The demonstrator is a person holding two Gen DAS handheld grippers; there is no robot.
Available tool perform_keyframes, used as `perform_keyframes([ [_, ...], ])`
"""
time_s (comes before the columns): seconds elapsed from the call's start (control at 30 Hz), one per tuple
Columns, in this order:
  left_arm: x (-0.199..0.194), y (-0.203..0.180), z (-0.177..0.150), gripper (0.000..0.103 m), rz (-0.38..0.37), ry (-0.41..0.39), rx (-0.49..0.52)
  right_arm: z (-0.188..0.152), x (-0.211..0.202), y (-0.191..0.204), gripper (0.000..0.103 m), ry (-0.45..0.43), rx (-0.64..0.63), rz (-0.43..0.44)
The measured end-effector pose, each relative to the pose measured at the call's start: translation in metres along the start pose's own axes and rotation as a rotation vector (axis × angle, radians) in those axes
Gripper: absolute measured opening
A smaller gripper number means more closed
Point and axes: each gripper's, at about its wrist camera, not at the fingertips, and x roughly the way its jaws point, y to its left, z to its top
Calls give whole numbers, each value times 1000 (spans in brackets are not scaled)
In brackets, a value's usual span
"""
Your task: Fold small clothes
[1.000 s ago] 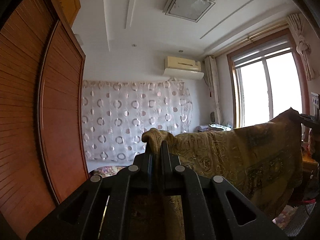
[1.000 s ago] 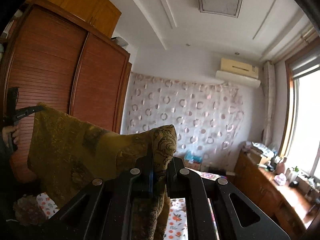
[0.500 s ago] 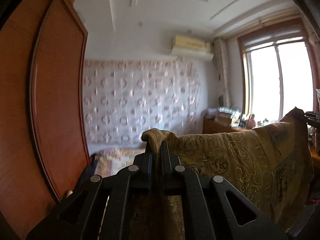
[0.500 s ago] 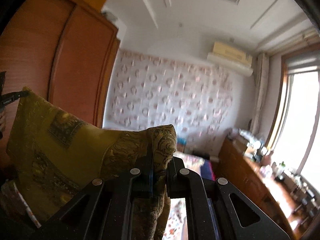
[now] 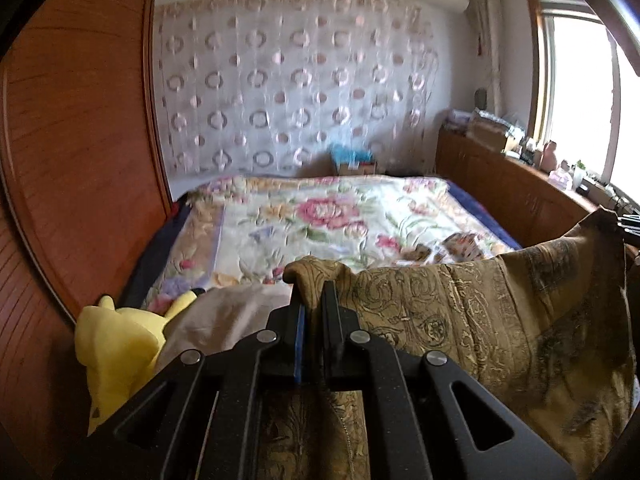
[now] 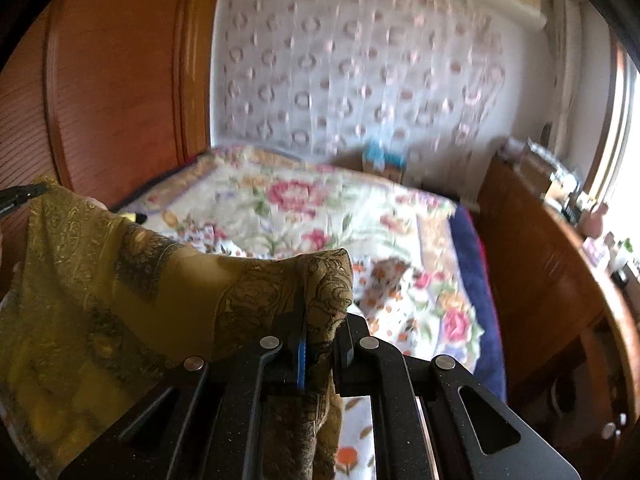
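A gold-brown patterned garment (image 5: 480, 320) hangs stretched in the air between my two grippers, above the foot of a bed. In the left wrist view my left gripper (image 5: 314, 292) is shut on one top corner of it, and the cloth runs off to the right, where the tip of my right gripper (image 5: 630, 222) holds the far corner. The right wrist view shows my right gripper (image 6: 320, 304) shut on its bunched corner of the garment (image 6: 100, 280), with the left gripper's tip (image 6: 20, 196) at the left edge. The garment's lower part is hidden behind the gripper bodies.
A bed with a floral quilt (image 5: 320, 220) lies ahead and below. A yellow plush toy (image 5: 116, 344) and beige cloth (image 5: 224, 316) lie at its near left. A wooden wardrobe (image 5: 80, 140) stands left, a wooden cabinet (image 6: 540, 260) with clutter under the window stands right.
Both grippers have swung downward and forward with the garment still stretched between them. The views have dropped from the ceiling and wall to the bed.
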Motion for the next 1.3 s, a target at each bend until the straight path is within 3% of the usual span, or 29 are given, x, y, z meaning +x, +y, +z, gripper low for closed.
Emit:
perform_keyframes([
  [0.13,20,5,-6,7,-3,51,-2,18,25,-5,9,50,34,29],
  [0.37,52,8,-13,8,-11,117,13,-7,49,-36,9,127,47,39],
  [0.6,59,6,-18,8,-5,130,36,-15,64,-44,11,167,76,39],
  [0.83,57,7,-21,13,15,130,35,-21,83,-44,19,193,71,8],
  [0.93,48,6,-21,20,37,110,50,-20,83,-47,32,171,85,-18],
  [1.0,39,5,-23,39,30,98,54,-20,74,-49,35,148,101,-13],
  [1.07,26,5,-27,50,12,89,50,-24,65,-50,47,126,116,-3],
  [1.17,7,5,-37,73,-9,83,33,-36,45,-49,52,115,136,8],
  [1.3,-16,1,-56,76,-20,89,30,-59,11,-37,52,127,115,34],
])
